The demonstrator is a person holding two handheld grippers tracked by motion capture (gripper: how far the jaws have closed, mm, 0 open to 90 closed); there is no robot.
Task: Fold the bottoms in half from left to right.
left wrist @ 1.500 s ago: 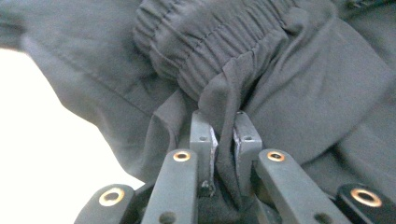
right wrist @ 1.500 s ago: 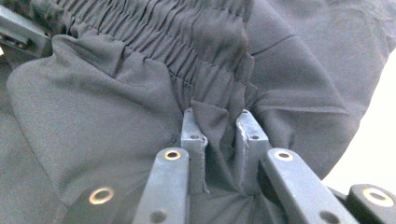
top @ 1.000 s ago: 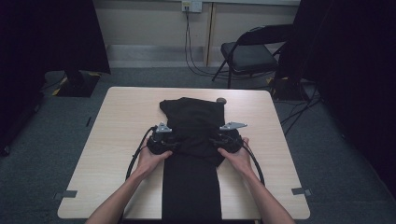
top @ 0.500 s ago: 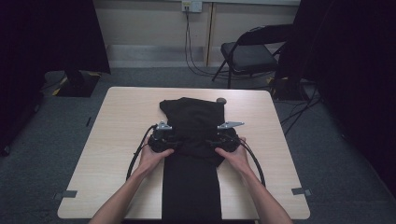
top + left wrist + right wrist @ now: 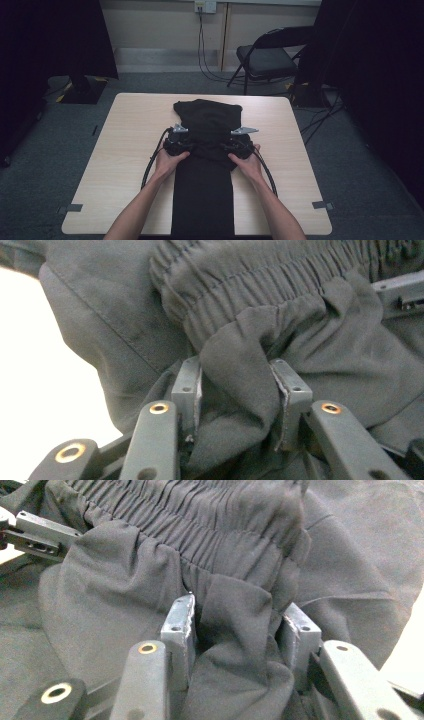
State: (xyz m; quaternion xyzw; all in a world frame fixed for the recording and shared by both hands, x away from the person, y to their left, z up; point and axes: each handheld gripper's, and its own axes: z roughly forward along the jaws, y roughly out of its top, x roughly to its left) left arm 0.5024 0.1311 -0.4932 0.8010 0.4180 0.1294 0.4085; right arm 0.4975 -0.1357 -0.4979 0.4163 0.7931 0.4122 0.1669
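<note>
Black trousers [image 5: 204,195] lie lengthwise on the table [image 5: 120,150], their upper part folded back toward me. The gathered elastic waistband [image 5: 260,285] [image 5: 210,525] sits just beyond both grippers. My left gripper [image 5: 177,142] [image 5: 235,390] holds a bunched fold of the cloth at the left edge. Its jaws have just been closing on that fold, and the pads press it. My right gripper [image 5: 236,145] [image 5: 240,630] does the same at the right edge, its jaws also having just closed further on a fold.
The pale wooden table has bare room left and right of the trousers. A folding chair [image 5: 265,57] and cables stand on the floor beyond the far edge. Dark curtains [image 5: 60,40] hang at both sides.
Both hands have edged a little inward and away from me with the cloth. The jaws have narrowed on the bunched folds.
</note>
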